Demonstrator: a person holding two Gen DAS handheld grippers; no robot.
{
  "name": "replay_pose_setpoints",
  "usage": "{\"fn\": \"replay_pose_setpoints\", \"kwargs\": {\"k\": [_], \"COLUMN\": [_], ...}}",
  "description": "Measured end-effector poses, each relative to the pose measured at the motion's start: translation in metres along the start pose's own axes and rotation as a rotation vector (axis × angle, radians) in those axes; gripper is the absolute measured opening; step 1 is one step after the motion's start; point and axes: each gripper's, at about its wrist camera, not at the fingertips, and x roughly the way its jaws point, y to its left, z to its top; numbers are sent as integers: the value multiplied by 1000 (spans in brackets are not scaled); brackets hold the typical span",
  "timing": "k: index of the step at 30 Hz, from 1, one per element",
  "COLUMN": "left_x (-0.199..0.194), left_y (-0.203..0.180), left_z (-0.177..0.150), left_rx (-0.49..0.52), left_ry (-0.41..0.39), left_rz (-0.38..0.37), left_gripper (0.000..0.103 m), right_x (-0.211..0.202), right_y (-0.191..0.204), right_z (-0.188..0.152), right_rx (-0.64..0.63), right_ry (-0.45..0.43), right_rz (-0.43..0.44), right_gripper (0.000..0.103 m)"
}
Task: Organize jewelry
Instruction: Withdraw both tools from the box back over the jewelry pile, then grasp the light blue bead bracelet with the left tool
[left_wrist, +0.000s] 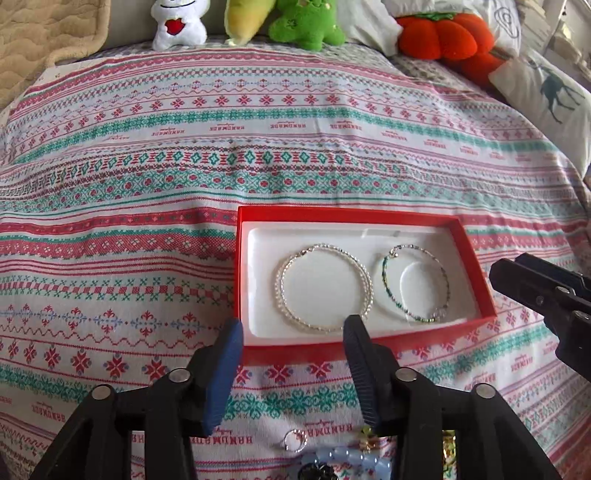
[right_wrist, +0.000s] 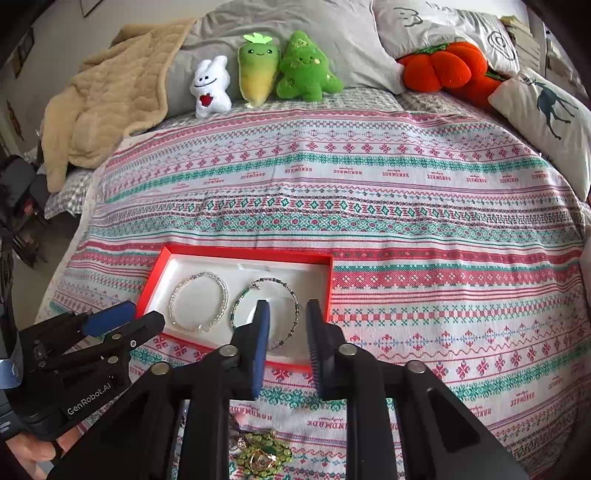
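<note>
A red jewelry box (left_wrist: 476, 266) with a white liner lies on the patterned bedspread; it also shows in the right wrist view (right_wrist: 155, 280). Inside lie a white pearl bracelet (left_wrist: 280, 273) (right_wrist: 177, 295) and a green beaded bracelet (left_wrist: 384, 273) (right_wrist: 240, 299). My left gripper (left_wrist: 293, 325) is open and empty, just before the box's near edge. My right gripper (right_wrist: 288, 306) is open and empty over the box's near right corner. A small silver ring (left_wrist: 295, 441), a pale blue bead bracelet (left_wrist: 351, 458) and a green-gold brooch (right_wrist: 264, 454) lie near me on the cloth.
Plush toys, white (right_wrist: 210, 86), yellow-green (right_wrist: 256, 70), green (right_wrist: 306, 68) and orange (right_wrist: 443, 68), line the far edge with pillows (right_wrist: 546, 114). A beige blanket (right_wrist: 110, 99) lies at the far left. The bed edge drops off at the left.
</note>
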Motion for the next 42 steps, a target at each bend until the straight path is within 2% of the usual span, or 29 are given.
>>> {"fn": "replay_pose_setpoints", "kwargs": {"k": [1, 2, 7, 10, 13, 21, 24, 25, 28, 32, 36, 39, 42], "left_x": [-5, -9, -27, -34, -35, -22, -19, -18, -17, -14, -10, -11, -9], "left_y": [1, 2, 9, 16, 20, 20, 22, 24, 36, 49, 53, 46, 35], "left_z": [-3, -6, -21, -29, -36, -54, -63, -66, -74, -82, -87, -92, -97], "left_rx": [7, 12, 6, -6, -15, -3, 13, 15, 1, -33, -52, -27, 8], "left_ry": [-1, 1, 21, 38, 53, 77, 87, 92, 111, 120, 137, 132, 135], "left_rz": [6, 12, 33, 47, 56, 44, 23, 19, 5, -16, -49, -82, -111], "left_gripper": [61, 63, 82, 87, 91, 91, 91, 91, 91, 91, 90, 85, 72], "right_x": [-6, -12, -37, -49, -55, -34, -22, -18, -9, -11, -11, -10, -8], "right_y": [-1, -2, -11, -15, -15, -13, -20, -21, -23, -25, -25, -23, -23], "right_z": [-4, -7, -18, -24, -32, -65, -79, -84, -96, -107, -112, -113, -113], "right_rx": [2, 6, 68, 116, 132, 85, 139, 153, 138, 101, 90, 88, 91], "right_ry": [-2, -1, 32, 63, 83, 123, 158, 174, 240, 255, 279, 288, 295], "right_rz": [-2, -5, -43, -62, -35, -11, -49, -36, -40, -86, -71, -60, -64], "right_gripper": [40, 44, 51, 62, 66, 69, 69, 69, 69, 69, 69, 69, 69]}}
